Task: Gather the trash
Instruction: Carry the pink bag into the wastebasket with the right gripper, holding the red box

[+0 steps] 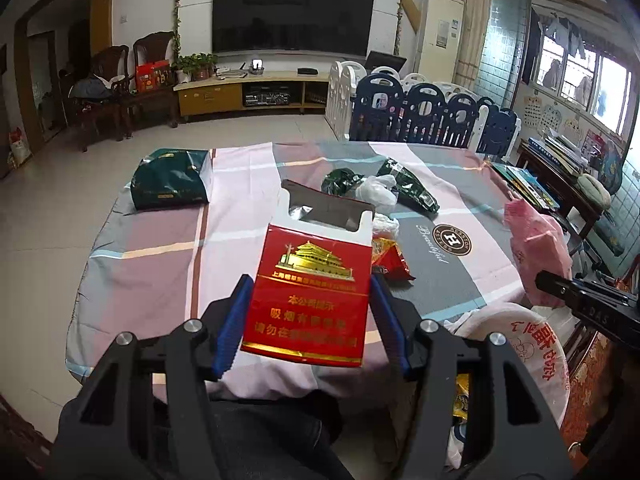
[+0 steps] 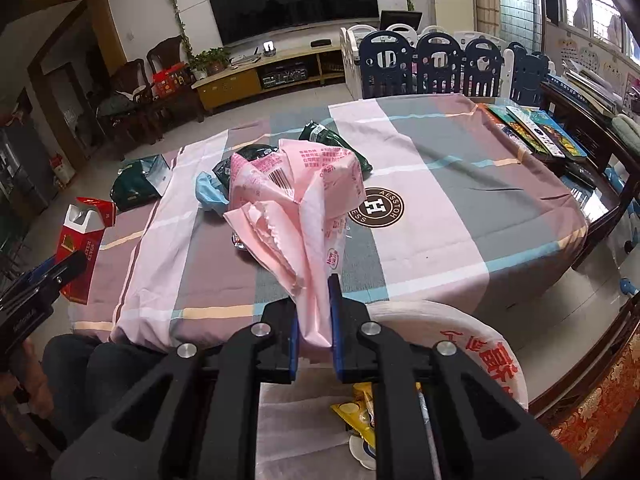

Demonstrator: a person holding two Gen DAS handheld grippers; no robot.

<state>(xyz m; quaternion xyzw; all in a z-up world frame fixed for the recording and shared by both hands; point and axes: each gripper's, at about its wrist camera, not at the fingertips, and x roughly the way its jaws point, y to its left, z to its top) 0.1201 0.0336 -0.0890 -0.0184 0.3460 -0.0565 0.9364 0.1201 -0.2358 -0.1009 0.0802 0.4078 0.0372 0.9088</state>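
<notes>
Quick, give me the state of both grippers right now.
Left gripper: shut on the red cardboard cigarette pack, lid flipped open.
Right gripper: shut on the crumpled pink plastic wrapper, held above the table.

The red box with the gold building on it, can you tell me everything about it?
The red box is a cardboard cigarette pack with a gold building, gold writing and a white inner collar. Its flip lid hangs open, showing silver foil inside. It stands upright, lifted off the checked tablecloth, squeezed at both sides by the blue jaws of the left gripper. Nothing else touches it.
</notes>
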